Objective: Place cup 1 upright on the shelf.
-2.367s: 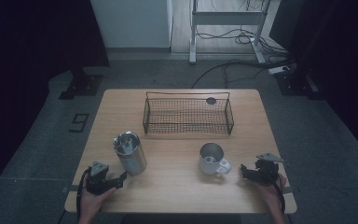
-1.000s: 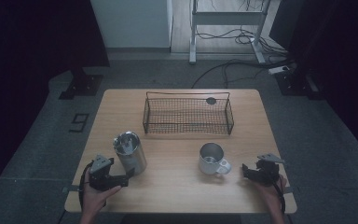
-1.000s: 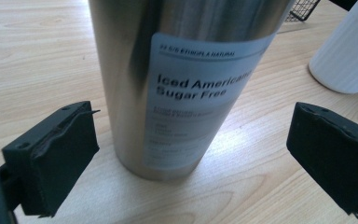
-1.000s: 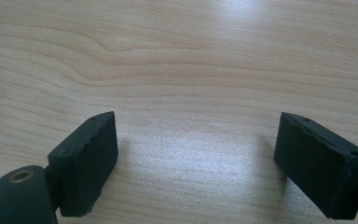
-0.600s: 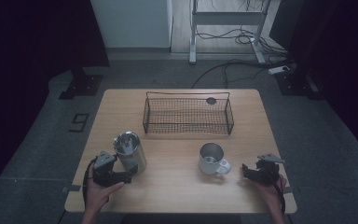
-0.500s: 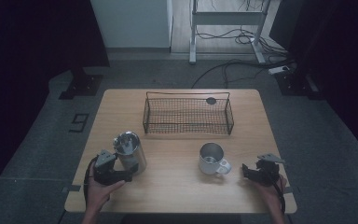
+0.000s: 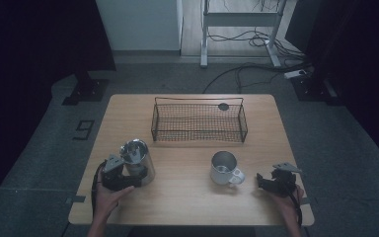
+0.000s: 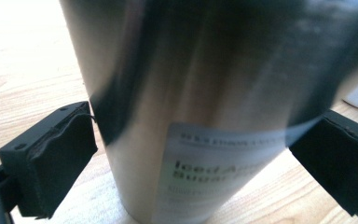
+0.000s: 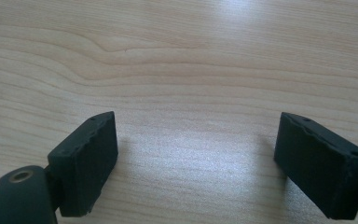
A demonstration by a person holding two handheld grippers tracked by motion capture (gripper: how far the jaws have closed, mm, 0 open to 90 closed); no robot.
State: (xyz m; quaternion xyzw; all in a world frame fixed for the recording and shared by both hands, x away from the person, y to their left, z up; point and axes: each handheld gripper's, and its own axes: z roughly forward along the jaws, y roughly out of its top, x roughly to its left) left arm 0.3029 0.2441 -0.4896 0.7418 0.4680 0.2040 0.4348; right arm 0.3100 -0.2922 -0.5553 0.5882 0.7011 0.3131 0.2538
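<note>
A tall steel tumbler (image 7: 137, 158) stands upright at the front left of the wooden table (image 7: 187, 202). My left gripper (image 7: 137, 177) lies level against its base. In the left gripper view the tumbler (image 8: 205, 93), with a white label, sits between the jaws of the left gripper (image 8: 205, 126). Those jaws have just been opening, and the pads (image 8: 56, 163) stand close at the tumbler's sides. A steel mug (image 7: 223, 167) with a handle stands at the front right. My right gripper (image 7: 260, 181) rests to its right, open over bare wood (image 9: 196, 123).
A black wire basket (image 7: 197, 129) stands at the back middle of the table, with a small dark round thing (image 7: 223, 106) at its far right corner. Bare wood lies between tumbler and mug. Beyond the table are a dark floor, cables and stand legs.
My left gripper has moved right and forward from beside the tumbler until its jaws stand around the tumbler's base. The right gripper, mug and basket have not moved.
</note>
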